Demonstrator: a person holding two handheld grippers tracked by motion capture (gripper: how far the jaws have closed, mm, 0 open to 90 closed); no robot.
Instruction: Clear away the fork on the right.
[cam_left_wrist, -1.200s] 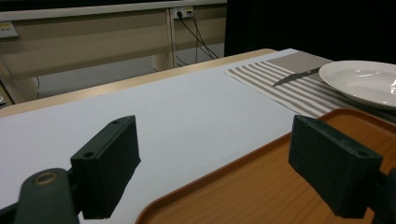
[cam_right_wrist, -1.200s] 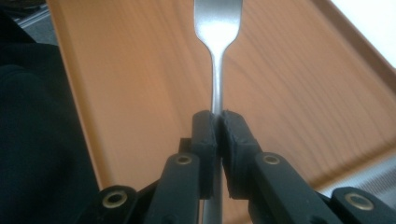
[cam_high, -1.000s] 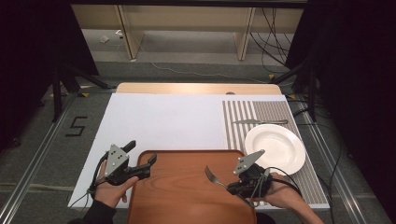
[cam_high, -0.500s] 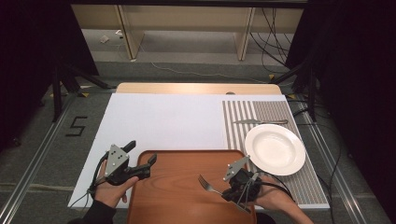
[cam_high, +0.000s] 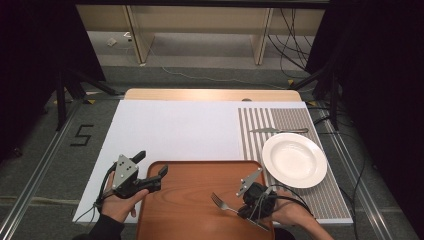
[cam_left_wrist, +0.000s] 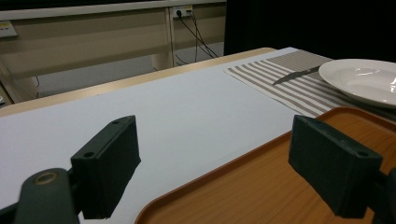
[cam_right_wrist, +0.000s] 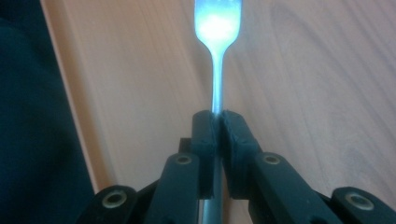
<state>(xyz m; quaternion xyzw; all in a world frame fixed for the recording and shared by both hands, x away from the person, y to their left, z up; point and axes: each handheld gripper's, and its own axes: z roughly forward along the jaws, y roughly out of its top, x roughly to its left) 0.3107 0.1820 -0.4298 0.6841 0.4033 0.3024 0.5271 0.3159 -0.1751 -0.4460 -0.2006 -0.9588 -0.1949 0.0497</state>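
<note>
A metal fork (cam_high: 221, 203) lies low over the brown wooden tray (cam_high: 195, 180), tines pointing left, and my right gripper (cam_high: 241, 209) is shut on its handle near the tray's front right. The right gripper view has the two jaws pressed together on the fork (cam_right_wrist: 215, 28) stem, my right gripper (cam_right_wrist: 217, 117) just above the tray (cam_right_wrist: 303, 93) wood. My left gripper (cam_high: 151, 164) stands open over the tray's left rim. Its own view has the left gripper (cam_left_wrist: 219, 172) with jaws wide apart and nothing between them, over the tray (cam_left_wrist: 280, 186) edge.
A white plate (cam_high: 294, 159) sits on a striped placemat (cam_high: 320, 200) right of the tray, with a knife (cam_high: 277, 130) beyond it. A white board (cam_high: 175, 130) covers the table. In the left gripper view the plate (cam_left_wrist: 364, 79) and knife (cam_left_wrist: 296, 74) lie far right.
My right gripper has carried the fork left and toward the near edge, from beside the plate to low over the tray. The left gripper has stayed in place.
</note>
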